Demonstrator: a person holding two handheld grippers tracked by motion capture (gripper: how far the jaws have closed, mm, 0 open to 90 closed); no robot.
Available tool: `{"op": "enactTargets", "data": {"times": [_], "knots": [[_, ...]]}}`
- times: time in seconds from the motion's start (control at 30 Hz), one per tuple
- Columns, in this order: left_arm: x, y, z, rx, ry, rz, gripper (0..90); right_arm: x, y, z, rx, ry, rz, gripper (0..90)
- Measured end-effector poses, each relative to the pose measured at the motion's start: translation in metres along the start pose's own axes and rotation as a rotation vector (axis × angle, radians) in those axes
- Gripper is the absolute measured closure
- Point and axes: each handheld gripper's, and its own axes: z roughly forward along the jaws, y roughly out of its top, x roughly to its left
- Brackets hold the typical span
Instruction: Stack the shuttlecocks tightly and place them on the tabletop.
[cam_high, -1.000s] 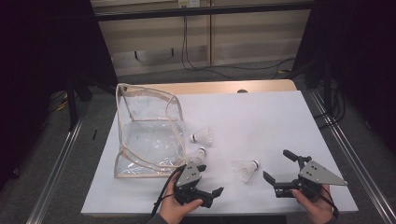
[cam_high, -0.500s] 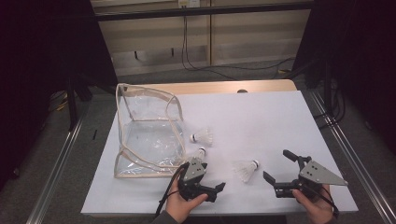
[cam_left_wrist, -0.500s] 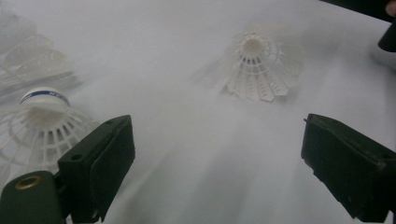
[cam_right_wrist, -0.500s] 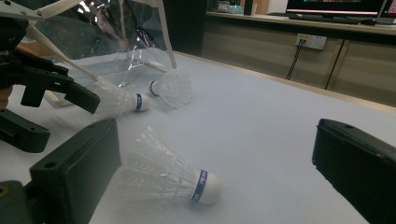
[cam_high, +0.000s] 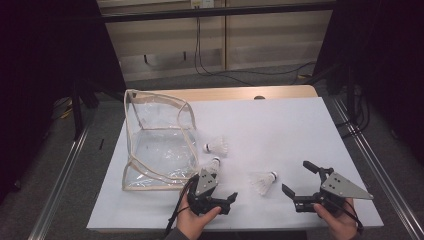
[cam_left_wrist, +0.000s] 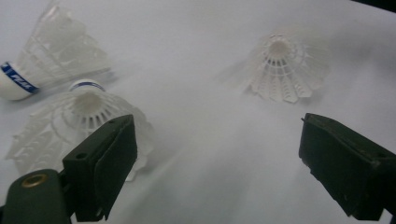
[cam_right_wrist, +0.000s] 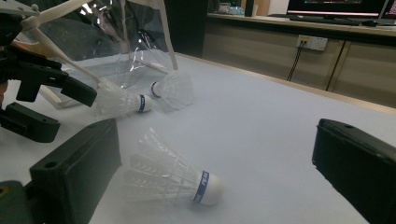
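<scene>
On the white table top (cam_high: 280, 125) stands a clear plastic pouch with cream-coloured piping (cam_high: 155, 140), open toward the person, and it serves as the landmark here. Three white plastic shuttlecocks with blue-banded cork tips lie outside it. The first shuttlecock (cam_high: 217, 145) rests just beside the pouch's right edge, its tip pointing at the pouch. The second shuttlecock (cam_high: 212, 164) lies at the pouch's near right corner, close to the first and just ahead of the left gripper (cam_high: 220, 200). The third shuttlecock (cam_high: 263, 182) lies well to the right of the pouch, on bare table between the two grippers.

The left gripper, held in the person's left hand (cam_high: 192, 222) near the pouch's front corner, has its black jaws spread wide; in the left gripper view the second shuttlecock (cam_left_wrist: 79, 126) sits partly behind the left jaw, unpinched, with bare table in the gap. The jaws have been narrowing slightly.

The right gripper (cam_high: 296, 178), far to the right of the pouch, also has its jaws spread apart; in the right gripper view the third shuttlecock (cam_right_wrist: 173, 179) lies on the table between them, untouched.
</scene>
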Motion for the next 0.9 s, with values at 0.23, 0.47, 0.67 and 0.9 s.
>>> {"op": "enactTargets", "data": {"times": [0.23, 0.47, 0.67, 0.9], "knots": [[-0.002, 0.003, 0.005, -0.009, 0.036, -0.021, 19.2, 0.000, 0.000, 0.000, 0.002, -0.001, 0.001, 0.5], [-0.002, 0.007, 0.010, -0.029, 0.097, -0.031, 24.4, 0.000, 0.000, 0.000, 0.000, -0.001, -0.002, 0.4], [-0.004, 0.009, 0.014, -0.043, 0.056, -0.045, 30.1, 0.000, 0.001, 0.000, -0.002, 0.000, -0.003, 0.5], [-0.009, 0.013, 0.021, -0.007, 0.011, -0.001, 32.5, 0.000, 0.001, -0.001, -0.003, 0.001, 0.001, 0.5]]}}
